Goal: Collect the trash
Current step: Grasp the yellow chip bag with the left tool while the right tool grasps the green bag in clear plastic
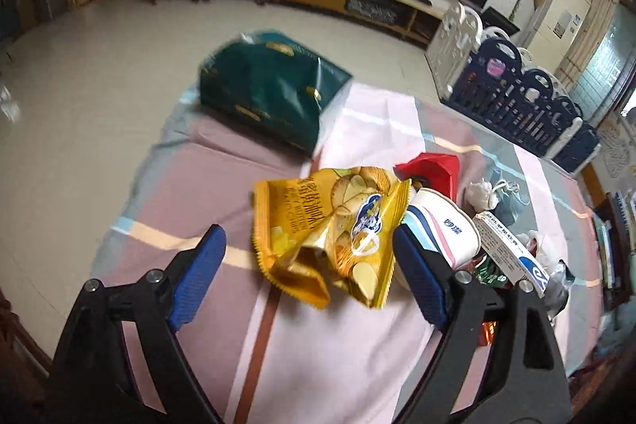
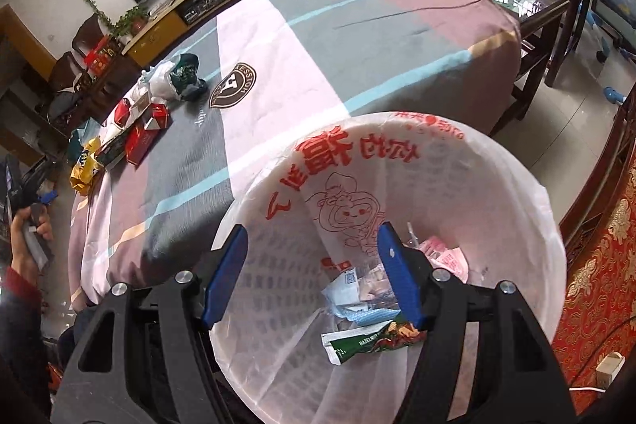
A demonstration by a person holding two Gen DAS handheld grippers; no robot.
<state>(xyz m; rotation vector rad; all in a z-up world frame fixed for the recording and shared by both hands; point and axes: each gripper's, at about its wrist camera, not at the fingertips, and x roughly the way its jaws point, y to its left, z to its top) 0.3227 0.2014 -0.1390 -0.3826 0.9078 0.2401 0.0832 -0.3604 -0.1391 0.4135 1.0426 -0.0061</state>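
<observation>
Your trash is bunched along one edge of the cloth-covered table (image 2: 318, 38), which keeps it all within one reach: the crumpled yellow chip bag (image 1: 330, 229) lies nearest you, with a paper cup (image 1: 445, 229) tipped on its side just beside it, a small white box (image 1: 512, 253) past that, and a red packet (image 1: 431, 167) behind. A dark green bag (image 1: 270, 90) sits apart at the far corner. Your left gripper (image 1: 310, 273) is spread wide and holds nothing; its blue pads straddle the chip bag, the right-hand pad close against the cup, so the bag looks like your next pick. Your right gripper (image 2: 314, 277) is also wide open and empty, poised over the mouth of the lined trash bin (image 2: 516, 225) beside the table, where a green wrapper (image 2: 369, 338) and scraps of paper already lie at the bottom.
</observation>
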